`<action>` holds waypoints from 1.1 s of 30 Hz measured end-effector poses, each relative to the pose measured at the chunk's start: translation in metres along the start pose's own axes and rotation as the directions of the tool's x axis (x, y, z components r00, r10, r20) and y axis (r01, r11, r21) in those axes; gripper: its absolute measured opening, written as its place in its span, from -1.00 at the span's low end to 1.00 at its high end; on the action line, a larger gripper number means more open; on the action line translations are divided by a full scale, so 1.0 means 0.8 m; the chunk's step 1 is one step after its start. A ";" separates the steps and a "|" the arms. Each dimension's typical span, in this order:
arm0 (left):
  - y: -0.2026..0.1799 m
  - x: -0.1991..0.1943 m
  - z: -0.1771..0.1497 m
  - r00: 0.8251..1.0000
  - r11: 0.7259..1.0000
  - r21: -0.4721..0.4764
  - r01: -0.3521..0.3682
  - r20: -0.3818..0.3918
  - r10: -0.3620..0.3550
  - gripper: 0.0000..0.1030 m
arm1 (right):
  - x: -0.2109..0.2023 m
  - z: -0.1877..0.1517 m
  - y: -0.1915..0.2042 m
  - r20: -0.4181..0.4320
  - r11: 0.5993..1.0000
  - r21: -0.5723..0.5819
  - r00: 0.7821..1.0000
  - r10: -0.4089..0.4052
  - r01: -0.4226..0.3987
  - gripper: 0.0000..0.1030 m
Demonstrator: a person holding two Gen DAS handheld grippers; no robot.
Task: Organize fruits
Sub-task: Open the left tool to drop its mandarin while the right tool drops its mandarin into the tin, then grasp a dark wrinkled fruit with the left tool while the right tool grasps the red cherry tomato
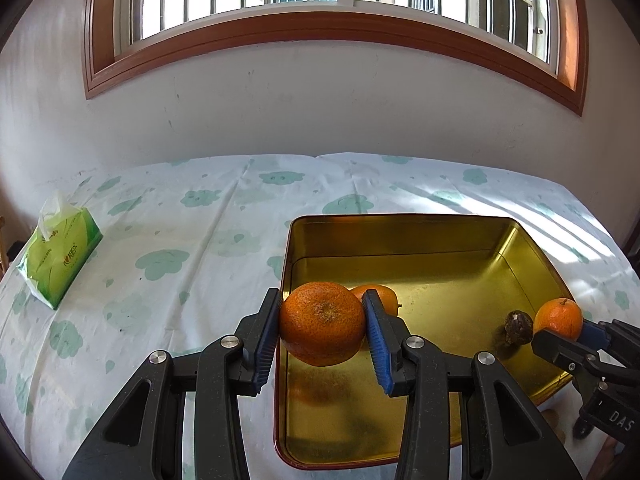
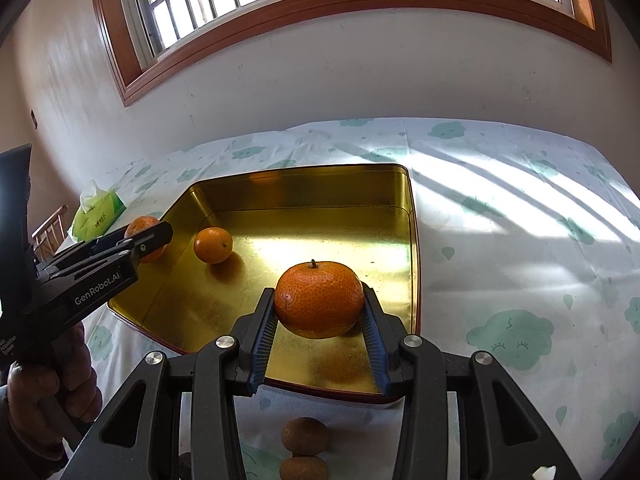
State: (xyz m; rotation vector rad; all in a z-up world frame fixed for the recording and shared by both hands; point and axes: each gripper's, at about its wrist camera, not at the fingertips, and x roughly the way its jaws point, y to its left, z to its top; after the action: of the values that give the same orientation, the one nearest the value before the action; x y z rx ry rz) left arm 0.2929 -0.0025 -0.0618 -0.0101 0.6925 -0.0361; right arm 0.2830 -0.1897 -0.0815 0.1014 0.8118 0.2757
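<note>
A gold metal tray (image 1: 400,236) (image 2: 304,184) stands on the clouded tablecloth. My left gripper (image 1: 323,326) is shut on an orange tangerine (image 1: 322,323) and holds it over the tray's near-left edge; it also shows in the right wrist view (image 2: 146,236). My right gripper (image 2: 319,304) is shut on another tangerine (image 2: 319,300) over the tray's near-right part; it shows in the left wrist view (image 1: 558,318). A smaller tangerine (image 1: 382,296) (image 2: 213,245) lies on the tray floor. A small dark brown fruit (image 1: 518,326) sits by the tray's right rim.
A green tissue pack (image 1: 60,258) (image 2: 98,216) lies at the table's far left. Two brown kiwi-like fruits (image 2: 304,436) (image 2: 302,468) lie on the cloth in front of the tray. A white wall and a window stand behind the table.
</note>
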 end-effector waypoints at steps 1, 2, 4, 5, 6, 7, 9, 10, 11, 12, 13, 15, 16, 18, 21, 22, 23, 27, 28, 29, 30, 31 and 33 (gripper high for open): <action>0.000 0.000 0.000 1.000 1.000 0.000 0.001 -0.002 -0.001 -0.18 | 0.001 0.000 0.000 0.000 1.000 -0.001 1.000 0.000 0.000 -0.26; 0.001 0.002 0.000 1.000 1.000 0.001 0.001 -0.003 -0.001 -0.18 | 0.002 0.001 0.001 0.001 1.000 -0.003 1.000 -0.001 0.001 -0.26; 0.001 0.003 0.000 1.000 1.000 0.008 -0.001 0.003 0.001 -0.18 | 0.003 0.002 0.001 0.001 1.000 -0.005 1.000 0.001 -0.001 -0.26; 0.000 0.004 0.000 1.000 1.000 0.011 -0.001 0.004 0.001 -0.17 | 0.004 0.002 0.002 0.001 1.000 -0.006 1.000 0.002 -0.002 -0.26; 0.001 0.005 0.000 1.000 1.000 0.012 -0.002 0.006 0.002 -0.17 | 0.004 0.002 0.002 0.001 1.000 -0.007 1.000 0.003 -0.003 -0.25; 0.001 0.005 0.000 1.000 1.000 0.011 -0.001 0.007 0.001 -0.17 | 0.005 0.002 0.002 0.001 1.000 -0.008 1.000 0.004 -0.004 -0.25; 0.001 0.005 0.000 1.000 1.000 0.010 0.003 0.009 -0.003 -0.16 | 0.005 0.002 0.003 0.001 1.000 -0.011 1.000 0.005 -0.005 -0.24; 0.001 0.005 0.000 1.000 1.000 0.009 0.003 0.012 -0.003 -0.16 | 0.006 0.002 0.003 0.001 1.000 -0.011 1.000 0.007 -0.007 -0.24; 0.001 0.006 0.001 1.000 1.000 0.009 0.003 0.015 -0.003 -0.16 | 0.006 0.002 0.003 0.002 1.000 -0.011 1.000 0.009 -0.009 -0.23; 0.001 0.005 0.002 1.000 1.000 0.009 0.005 0.017 -0.005 -0.16 | 0.006 0.002 0.003 0.003 1.000 -0.011 1.000 0.009 -0.009 -0.21; 0.001 0.006 0.003 1.000 1.000 0.011 0.004 0.020 -0.004 -0.14 | 0.006 0.002 0.003 0.002 1.000 -0.012 1.000 0.011 -0.011 -0.20; 0.000 0.004 0.004 1.000 1.000 0.017 0.000 0.030 -0.001 -0.06 | 0.004 0.002 0.003 0.008 1.000 -0.011 1.000 0.007 -0.006 -0.20; -0.001 0.003 0.004 0.999 1.000 0.022 -0.004 0.038 0.004 0.00 | 0.004 0.003 0.003 0.011 1.000 -0.011 1.000 0.006 -0.006 -0.20; -0.002 0.001 0.004 0.999 0.999 0.032 -0.016 0.053 0.014 0.08 | 0.002 0.003 0.003 0.016 1.000 -0.008 1.000 0.005 -0.005 -0.20; -0.001 -0.002 0.003 0.997 0.999 0.029 -0.030 0.072 0.028 0.18 | -0.003 0.005 0.002 0.027 1.000 -0.001 1.000 0.014 -0.013 -0.20; 0.000 -0.003 0.003 0.997 0.999 0.026 -0.031 0.076 0.029 0.21 | -0.006 0.005 0.003 0.033 1.000 0.001 0.999 0.018 -0.018 -0.20; 0.000 -0.003 0.003 0.997 0.999 0.023 -0.030 0.078 0.028 0.21 | -0.011 0.005 0.003 0.040 1.000 0.001 0.999 0.023 -0.023 -0.20; 0.001 -0.007 0.003 0.996 0.999 0.023 -0.032 0.084 0.030 0.22 | -0.032 0.002 0.008 0.071 0.998 -0.003 0.996 0.057 -0.057 -0.20; 0.001 -0.008 0.002 0.996 0.999 0.023 -0.032 0.086 0.030 0.22 | -0.039 0.000 0.010 0.079 0.998 -0.006 0.995 0.066 -0.065 -0.20; 0.001 -0.010 0.002 0.996 0.999 0.024 -0.033 0.089 0.031 0.23 | -0.046 -0.002 0.011 0.087 0.997 -0.008 0.993 0.076 -0.076 -0.20; 0.000 -0.013 0.001 0.995 0.999 0.025 -0.035 0.090 0.032 0.23 | -0.053 -0.005 0.013 0.092 0.996 -0.011 0.992 0.085 -0.085 -0.20; 0.000 -0.014 0.001 0.995 0.999 0.024 -0.033 0.090 0.031 0.23 | -0.060 -0.007 0.014 0.095 0.996 -0.014 0.991 0.091 -0.090 -0.20; 0.000 -0.020 0.000 0.995 0.999 0.021 -0.031 0.092 0.029 0.23 | -0.074 -0.014 0.016 0.099 0.995 -0.015 0.990 0.104 -0.103 -0.20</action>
State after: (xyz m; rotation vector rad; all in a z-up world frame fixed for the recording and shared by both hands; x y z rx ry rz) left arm 0.2807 -0.0016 -0.0514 0.0198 0.6005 -0.0143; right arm 0.2340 -0.1942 -0.0452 0.1469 0.7066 0.3695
